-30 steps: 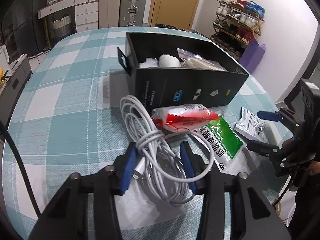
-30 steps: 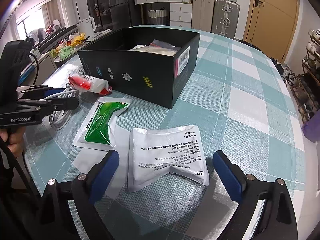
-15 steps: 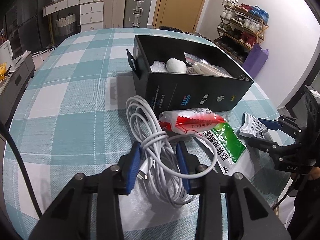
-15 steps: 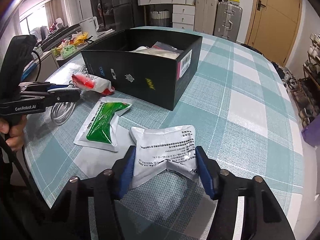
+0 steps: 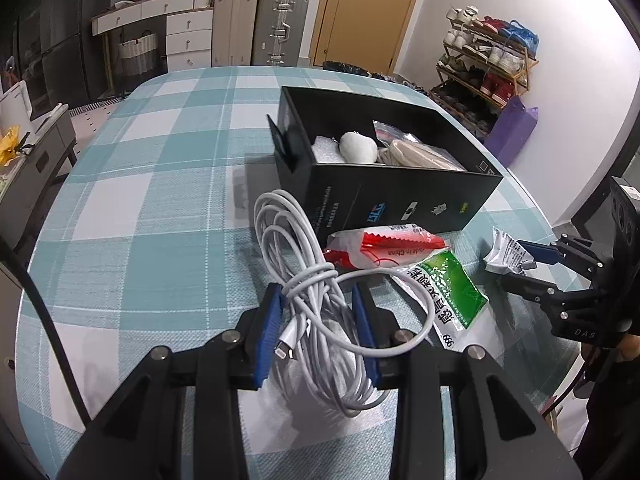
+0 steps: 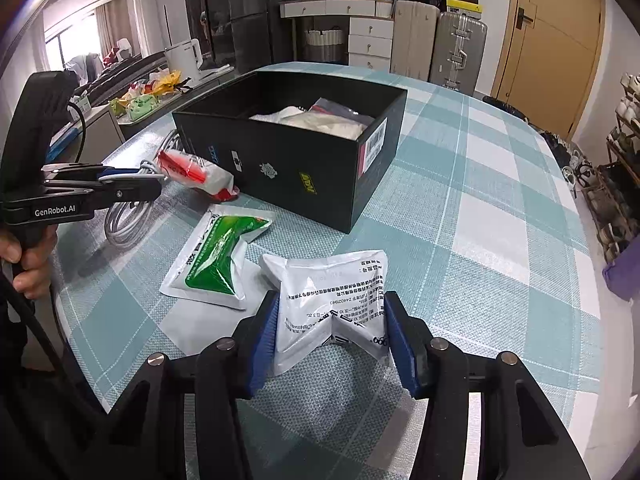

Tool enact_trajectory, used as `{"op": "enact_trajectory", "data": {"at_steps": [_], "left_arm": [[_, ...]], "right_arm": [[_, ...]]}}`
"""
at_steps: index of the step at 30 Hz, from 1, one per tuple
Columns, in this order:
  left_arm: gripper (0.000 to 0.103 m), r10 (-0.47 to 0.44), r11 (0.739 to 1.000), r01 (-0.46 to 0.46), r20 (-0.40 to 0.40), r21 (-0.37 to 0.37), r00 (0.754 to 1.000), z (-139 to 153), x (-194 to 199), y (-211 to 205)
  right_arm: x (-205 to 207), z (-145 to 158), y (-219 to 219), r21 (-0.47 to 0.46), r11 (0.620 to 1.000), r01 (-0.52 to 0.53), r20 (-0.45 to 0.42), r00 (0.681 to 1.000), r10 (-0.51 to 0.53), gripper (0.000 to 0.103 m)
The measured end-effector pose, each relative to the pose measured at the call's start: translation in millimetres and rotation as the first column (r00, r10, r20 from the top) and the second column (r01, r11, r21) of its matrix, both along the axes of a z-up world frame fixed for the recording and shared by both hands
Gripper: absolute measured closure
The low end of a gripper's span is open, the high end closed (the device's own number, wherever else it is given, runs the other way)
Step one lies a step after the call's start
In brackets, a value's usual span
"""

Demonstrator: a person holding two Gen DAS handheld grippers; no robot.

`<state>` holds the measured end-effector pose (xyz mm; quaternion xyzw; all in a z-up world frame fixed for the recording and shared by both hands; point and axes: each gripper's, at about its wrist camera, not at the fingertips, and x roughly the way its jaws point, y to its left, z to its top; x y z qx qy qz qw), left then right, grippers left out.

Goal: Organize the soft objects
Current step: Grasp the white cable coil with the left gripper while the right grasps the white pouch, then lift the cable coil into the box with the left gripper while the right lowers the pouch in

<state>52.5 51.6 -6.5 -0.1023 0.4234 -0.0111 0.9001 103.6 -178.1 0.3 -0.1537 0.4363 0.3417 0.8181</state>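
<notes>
My left gripper [image 5: 318, 300] is shut on a coiled white charging cable [image 5: 304, 256], whose loops bunch between the blue pads above the checked tablecloth. My right gripper [image 6: 331, 304] has its jaws closing on a white printed pouch [image 6: 332, 280]; the pads press its sides and it buckles upward. Between the two lie a green-and-white pouch [image 6: 218, 256] and a red-and-white packet [image 6: 196, 172], both flat on the cloth. Behind them stands an open black box [image 6: 288, 160]. In the left wrist view the right gripper [image 5: 516, 264] holds the pouch [image 5: 506, 254] at the right.
The black box [image 5: 392, 200] holds a white ball [image 5: 358, 146] and beige wrapped items. The round table's edge [image 5: 36, 280] curves close by on the left. Suitcases, drawers and a shoe rack stand beyond the table. A hand [image 6: 28, 264] grips the left tool.
The right jaws have closed from wide apart onto the white pouch, which has crumpled and risen between them. The left jaws have tightened on the cable bundle.
</notes>
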Motion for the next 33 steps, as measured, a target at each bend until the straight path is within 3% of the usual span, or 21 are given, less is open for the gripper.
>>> {"op": "enact_trajectory", "data": {"at_steps": [18,33], "left_arm": [[0.069,-0.029,1.0,0.028,0.106,0.011,0.994,33,-9,-4],[0.069,-0.056,0.998,0.051,0.167,0.034,0.984,64,14,-16]], "right_arm": [[-8,34,-5,0.078,0.997,0.013,0.075,0.997,-0.019,0.052],[-4,61,0,0.146,0.989,0.013,0.123,0.992,-0.031,0.052]]}}
